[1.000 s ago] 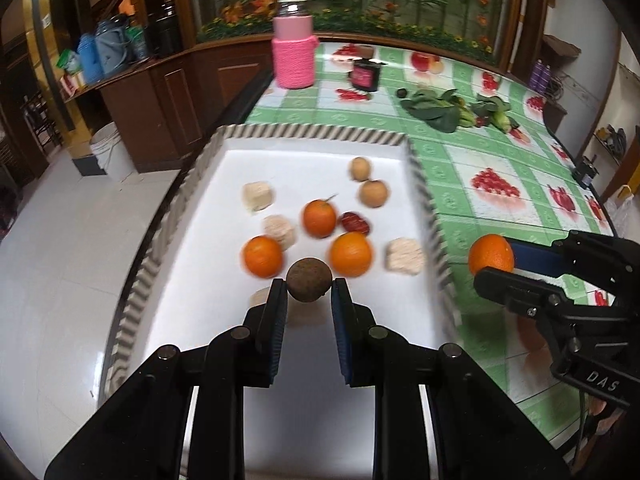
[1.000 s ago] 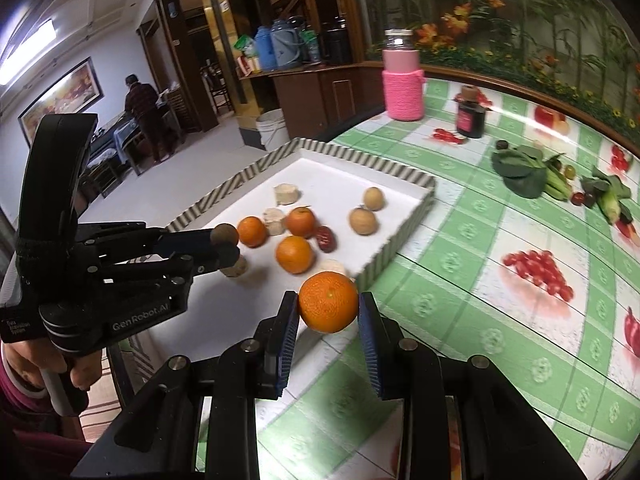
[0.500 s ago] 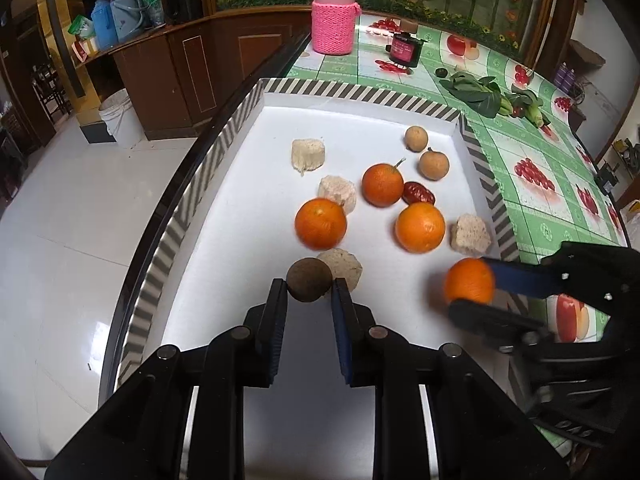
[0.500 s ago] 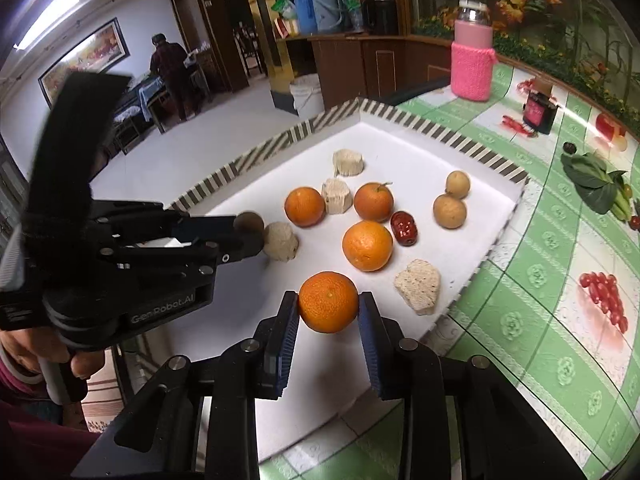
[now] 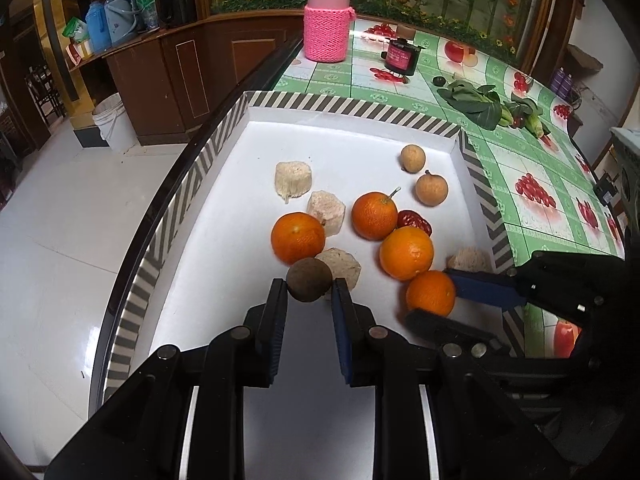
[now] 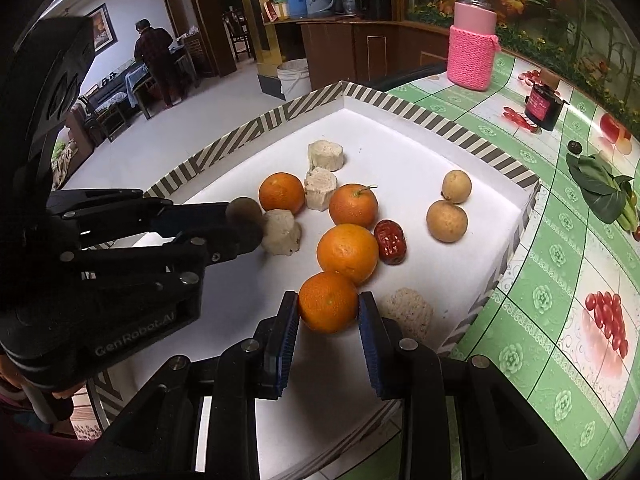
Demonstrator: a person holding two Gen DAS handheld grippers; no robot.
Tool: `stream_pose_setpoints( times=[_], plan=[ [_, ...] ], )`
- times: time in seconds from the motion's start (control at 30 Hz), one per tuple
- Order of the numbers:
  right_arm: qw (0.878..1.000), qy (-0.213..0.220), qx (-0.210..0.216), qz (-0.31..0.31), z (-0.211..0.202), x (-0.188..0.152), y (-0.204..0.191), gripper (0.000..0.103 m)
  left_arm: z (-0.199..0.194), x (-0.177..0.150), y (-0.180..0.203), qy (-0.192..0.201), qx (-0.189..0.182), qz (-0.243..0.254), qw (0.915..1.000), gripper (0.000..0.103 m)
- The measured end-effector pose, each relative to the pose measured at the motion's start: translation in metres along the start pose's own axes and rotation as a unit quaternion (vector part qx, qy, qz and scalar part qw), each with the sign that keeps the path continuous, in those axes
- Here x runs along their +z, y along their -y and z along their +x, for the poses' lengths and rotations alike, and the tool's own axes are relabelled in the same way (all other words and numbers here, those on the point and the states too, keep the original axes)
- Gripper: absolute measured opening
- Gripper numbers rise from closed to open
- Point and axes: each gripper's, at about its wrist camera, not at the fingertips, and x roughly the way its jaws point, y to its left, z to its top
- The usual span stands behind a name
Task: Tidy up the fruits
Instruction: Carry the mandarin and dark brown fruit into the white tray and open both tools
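Here, my left hand-held gripper (image 5: 309,291) is clamped on a small dark brown round fruit (image 5: 309,285), pinched at the very tips of the blue pads. The fruit is nearly a ball, so I cannot name a long axis for it. My right hand-held gripper (image 6: 329,312) is closed on an orange (image 6: 328,302), also round, gripped across its middle; I see no stem on it from here.

Both held fruits sit over the white tray (image 5: 360,106) with the striped rim. Just ahead of the left fingertips lies a pale spongy chunk (image 5: 340,266), and beyond it to the left an orange (image 5: 298,237). Ahead of the right fingertips, close to the held orange, sits a bigger orange (image 6: 347,254), with a red date (image 6: 390,242) to its right, its long axis running away from me and slightly left. Farther ahead a stemmed orange (image 6: 353,205) has its stalk pointing up and right. Two tan round fruits (image 6: 447,221) lie well ahead to the right. Another pale chunk (image 6: 407,312) rests just right of the right gripper's finger.

The tray stands on a tabletop (image 6: 560,280) covered in a green fruit-print cloth. Far ahead on it stand a bottle in a pink knitted sleeve (image 5: 327,28), a small dark jar (image 5: 401,56) and leafy greens (image 5: 480,106). Off to the left, the room has a shiny white floor (image 5: 60,220), wooden cabinets and a white bucket (image 5: 109,120).
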Motion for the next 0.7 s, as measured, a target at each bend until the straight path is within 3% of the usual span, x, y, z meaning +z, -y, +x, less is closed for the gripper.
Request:
stream_pose_setpoints(
  times=[0.17,0.23,0.37,0.6,0.7],
  plan=[
    [1.000,0.006,0.012,0.009,-0.001,-0.002,0.000,0.033,0.001,0.001,0.001,0.002,0.003,0.000,1.0000,0.020],
    [0.999,0.009,0.024,0.019,-0.004,-0.002,0.002,0.036,0.001,0.001,0.001,0.002,0.003,0.000,1.0000,0.020],
    [0.999,0.022,0.022,0.028,-0.014,-0.003,0.003,0.051,0.000,0.001,0.001,0.002,0.005,-0.006,1.0000,0.020],
    [0.998,0.034,0.025,0.045,-0.027,-0.011,0.007,0.054,-0.004,-0.002,0.002,0.007,0.019,-0.012,0.9997,0.020],
    [0.998,0.042,0.015,0.048,-0.037,-0.013,0.009,0.060,-0.006,-0.002,0.002,0.006,0.023,-0.019,0.9995,0.022]
  ],
)
